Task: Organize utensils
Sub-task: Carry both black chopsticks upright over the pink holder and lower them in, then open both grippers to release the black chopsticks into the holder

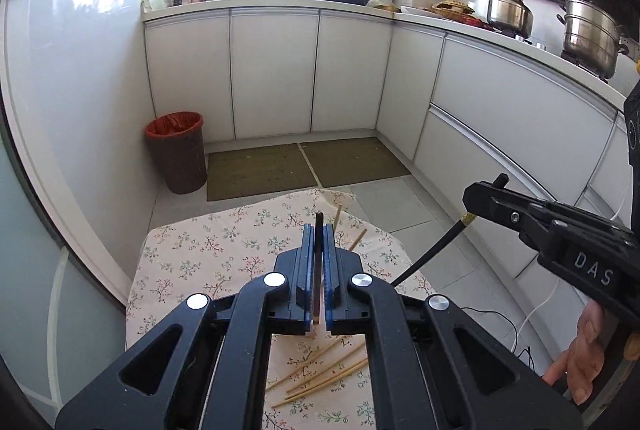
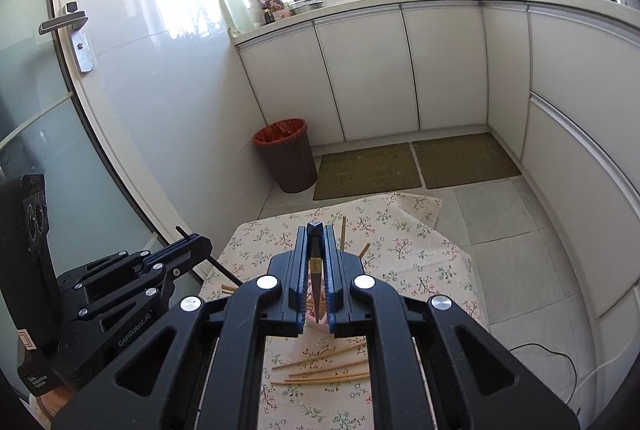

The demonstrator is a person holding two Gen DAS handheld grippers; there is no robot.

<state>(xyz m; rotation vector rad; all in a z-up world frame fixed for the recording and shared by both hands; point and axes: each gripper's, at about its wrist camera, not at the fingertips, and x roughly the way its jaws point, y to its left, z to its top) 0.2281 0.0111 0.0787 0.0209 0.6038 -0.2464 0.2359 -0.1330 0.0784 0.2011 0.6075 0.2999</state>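
Observation:
My left gripper (image 1: 318,230) is shut on a black chopstick (image 1: 319,262), held above a small table with a floral cloth (image 1: 208,250). My right gripper (image 2: 316,234) is shut on another black chopstick (image 2: 316,270) with a gold band. In the left wrist view the right gripper (image 1: 486,189) is at the right, its black chopstick (image 1: 432,250) slanting down toward the table. In the right wrist view the left gripper (image 2: 192,244) is at the left. Several wooden chopsticks (image 1: 328,374) lie scattered on the cloth; they also show in the right wrist view (image 2: 324,370).
A brown bin with a red liner (image 1: 178,149) stands on the floor by the wall. Two green mats (image 1: 304,165) lie before white cabinets (image 1: 276,69). Pots (image 1: 592,29) sit on the counter at right. Cables (image 1: 516,326) trail on the floor.

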